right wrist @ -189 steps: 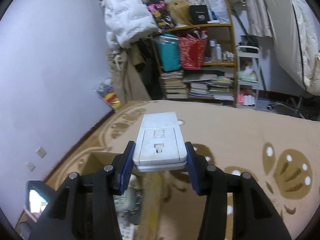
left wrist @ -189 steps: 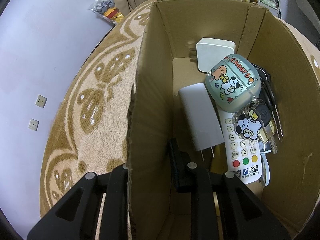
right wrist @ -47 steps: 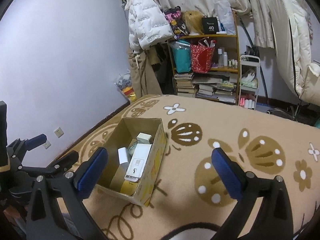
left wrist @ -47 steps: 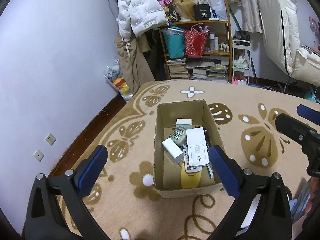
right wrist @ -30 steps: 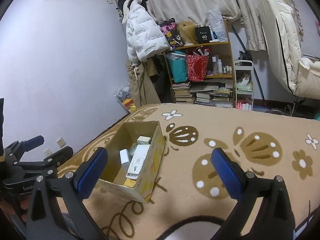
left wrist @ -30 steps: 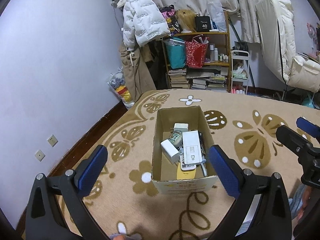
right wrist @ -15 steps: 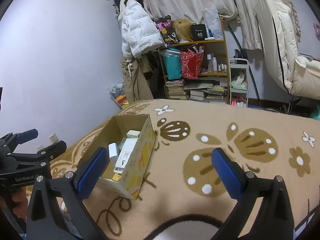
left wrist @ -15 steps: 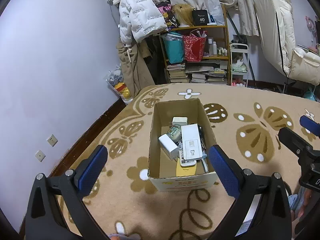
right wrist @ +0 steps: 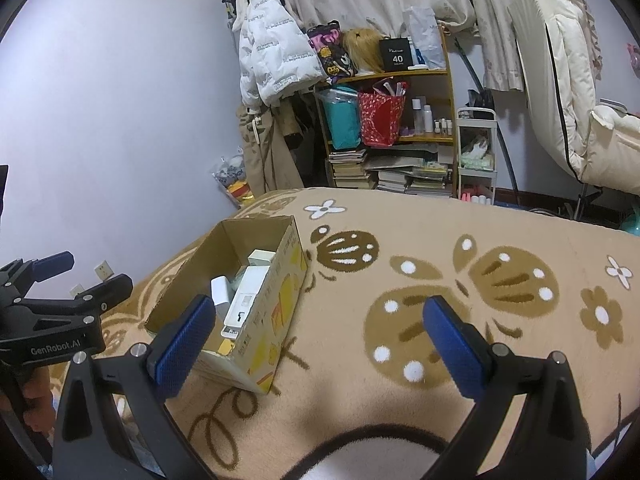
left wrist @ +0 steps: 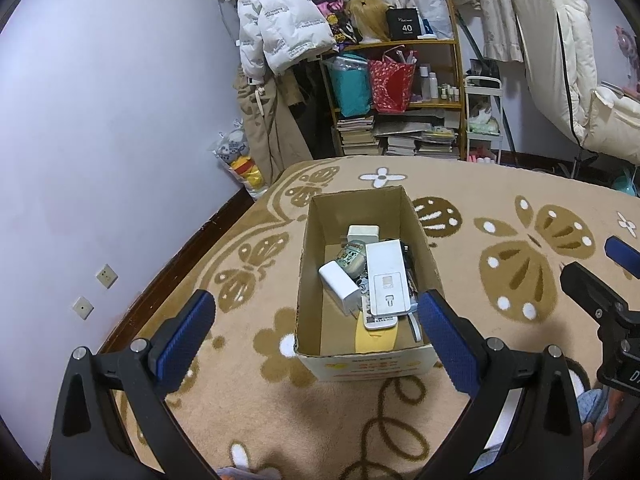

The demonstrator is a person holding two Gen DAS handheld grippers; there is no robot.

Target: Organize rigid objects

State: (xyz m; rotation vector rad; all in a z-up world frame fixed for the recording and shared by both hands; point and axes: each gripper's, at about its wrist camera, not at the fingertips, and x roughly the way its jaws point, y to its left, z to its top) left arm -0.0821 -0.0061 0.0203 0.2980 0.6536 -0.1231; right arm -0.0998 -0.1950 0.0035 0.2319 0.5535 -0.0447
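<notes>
Beige patterned carpet carried the cardboard box, its white power strip lying atop the clutter. Left tool and right tool hung spread, empty, above. Any nudge might slide that strip off.

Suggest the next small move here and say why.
Probably none beyond ending the episode: both the left gripper and right gripper are open and empty, the white power strip lies in the cardboard box, and no loose items show on the blanket.
</notes>
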